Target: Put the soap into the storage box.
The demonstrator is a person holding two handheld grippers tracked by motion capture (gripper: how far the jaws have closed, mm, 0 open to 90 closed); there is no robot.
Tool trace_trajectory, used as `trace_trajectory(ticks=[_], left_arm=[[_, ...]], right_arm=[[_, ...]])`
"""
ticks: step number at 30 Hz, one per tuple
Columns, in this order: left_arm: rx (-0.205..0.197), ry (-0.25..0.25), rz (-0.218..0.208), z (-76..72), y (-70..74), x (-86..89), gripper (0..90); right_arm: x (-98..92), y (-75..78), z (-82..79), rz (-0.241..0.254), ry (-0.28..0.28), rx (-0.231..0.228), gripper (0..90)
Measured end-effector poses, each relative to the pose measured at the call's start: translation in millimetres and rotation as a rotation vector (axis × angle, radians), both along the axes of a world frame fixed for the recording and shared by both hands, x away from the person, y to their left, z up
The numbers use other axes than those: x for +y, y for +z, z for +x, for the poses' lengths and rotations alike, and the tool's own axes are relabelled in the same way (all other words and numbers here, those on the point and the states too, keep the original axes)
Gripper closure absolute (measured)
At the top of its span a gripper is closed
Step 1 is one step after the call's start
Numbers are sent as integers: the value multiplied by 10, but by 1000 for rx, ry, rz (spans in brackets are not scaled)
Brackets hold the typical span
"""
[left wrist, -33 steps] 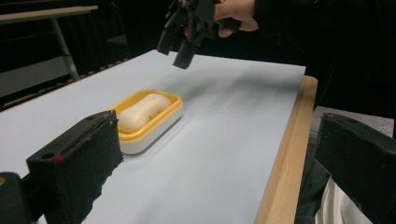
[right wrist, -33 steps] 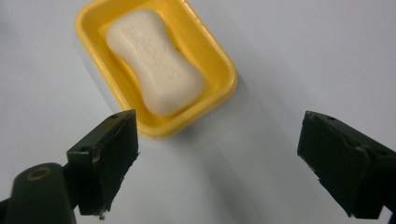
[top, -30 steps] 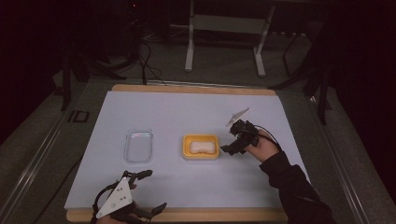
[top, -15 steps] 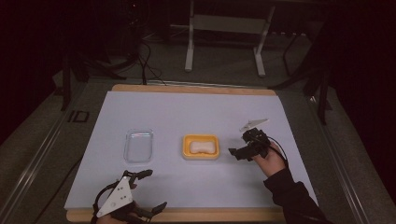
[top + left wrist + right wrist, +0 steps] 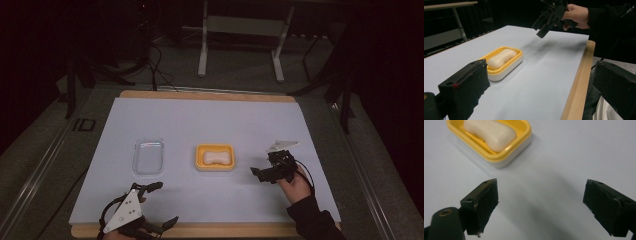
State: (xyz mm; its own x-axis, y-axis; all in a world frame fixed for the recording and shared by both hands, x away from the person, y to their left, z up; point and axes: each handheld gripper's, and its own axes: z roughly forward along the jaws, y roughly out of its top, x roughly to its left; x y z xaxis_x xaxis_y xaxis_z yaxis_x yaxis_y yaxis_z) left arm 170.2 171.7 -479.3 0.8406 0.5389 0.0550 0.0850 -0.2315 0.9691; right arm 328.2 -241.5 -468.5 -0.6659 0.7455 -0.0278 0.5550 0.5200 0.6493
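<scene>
The right gripper [image 5: 541, 207], jaws spread wide and holding nothing, is hovering just beside the yellow soap dish [image 5: 215, 157], nearer than the left gripper [image 5: 150, 207], also spread.

Left gripper [image 5: 159, 204] sits at the table's [image 5: 210, 120] near edge, left corner; its rear and the hand holding it are cut off by the high view's bottom edge. Person's right sleeve [image 5: 314, 224] is cut off there too. Clear tray [image 5: 148, 156], left of centre: too small and faint to tell contents. Room beyond the far edge is too dark to read.
</scene>
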Motion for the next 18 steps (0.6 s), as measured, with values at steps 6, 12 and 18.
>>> trace_trajectory(ticks=[6,12,18], left_arm=[[-4,-1,-1,-6,6,-1,11],[-3,1,1,-4,7,-4,11],[-2,0,3,-3,8,-5,11]], right_arm=[[-59,-15,-128,1,-6,-25,127],[-123,-39,-222,30,-13,-31,127],[-159,-58,-285,33,-26,-30,127]])
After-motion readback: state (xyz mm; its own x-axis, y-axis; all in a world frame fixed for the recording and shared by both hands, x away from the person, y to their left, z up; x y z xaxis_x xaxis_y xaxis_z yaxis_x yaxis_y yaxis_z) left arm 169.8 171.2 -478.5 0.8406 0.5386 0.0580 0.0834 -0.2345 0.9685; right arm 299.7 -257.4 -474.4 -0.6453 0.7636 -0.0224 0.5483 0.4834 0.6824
